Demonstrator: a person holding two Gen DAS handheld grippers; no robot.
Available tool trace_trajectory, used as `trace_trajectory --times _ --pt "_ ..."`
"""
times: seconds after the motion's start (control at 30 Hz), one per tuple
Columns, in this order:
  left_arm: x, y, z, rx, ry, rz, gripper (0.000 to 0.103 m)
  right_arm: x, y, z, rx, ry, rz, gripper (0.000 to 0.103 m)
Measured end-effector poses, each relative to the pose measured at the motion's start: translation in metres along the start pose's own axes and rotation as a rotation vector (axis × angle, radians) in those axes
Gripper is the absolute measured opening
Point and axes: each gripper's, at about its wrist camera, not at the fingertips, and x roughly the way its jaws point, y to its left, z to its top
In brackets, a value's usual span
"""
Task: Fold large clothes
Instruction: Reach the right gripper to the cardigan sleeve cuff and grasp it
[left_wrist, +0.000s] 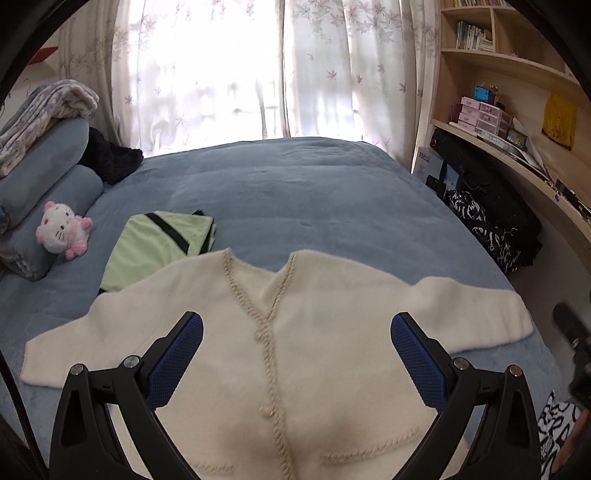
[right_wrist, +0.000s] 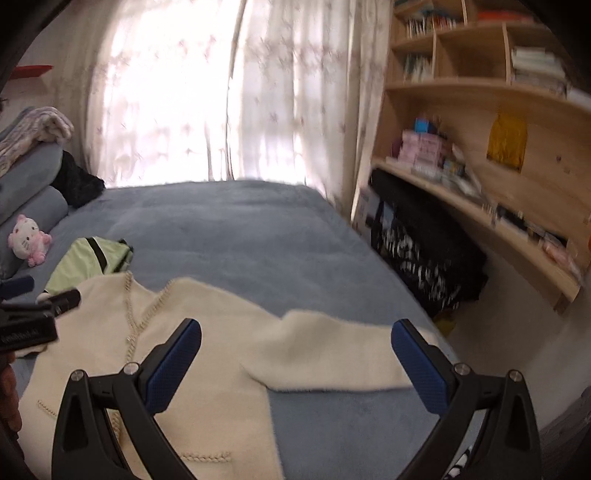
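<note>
A cream knitted cardigan (left_wrist: 317, 332) lies flat on the blue bed (left_wrist: 295, 195), front up, buttoned, both sleeves spread out sideways. My left gripper (left_wrist: 295, 328) is open above the cardigan's chest and holds nothing. In the right wrist view the cardigan (right_wrist: 207, 354) lies below my right gripper (right_wrist: 295, 332), which is open and empty above the right sleeve (right_wrist: 343, 354). The left gripper (right_wrist: 37, 295) shows at that view's left edge.
A folded light green garment (left_wrist: 155, 247) lies on the bed beyond the cardigan's left shoulder. A plush cat toy (left_wrist: 62, 232) leans on blue pillows (left_wrist: 40, 192) at the left. Wooden shelves (left_wrist: 517, 110) and dark bags (left_wrist: 491, 225) stand right of the bed. Curtains (left_wrist: 236, 74) hang behind.
</note>
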Motion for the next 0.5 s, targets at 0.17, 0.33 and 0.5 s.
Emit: trace_trajectory --times 0.17,0.33,0.5 --pt "0.063 -0.030 0.003 -0.004 0.022 -0.022 0.101 0.078 -0.053 -0.027 0.167 0.173 -0.016 0.103" --pt "0.141 -0.063 -0.015 0.031 0.093 -0.035 0.101 0.135 -0.113 -0.065 0.362 0.284 -0.044 0.096" --pt "0.188 -0.091 -0.032 0.047 0.113 -0.013 0.100 0.179 -0.169 -0.108 0.625 0.368 -0.027 0.090"
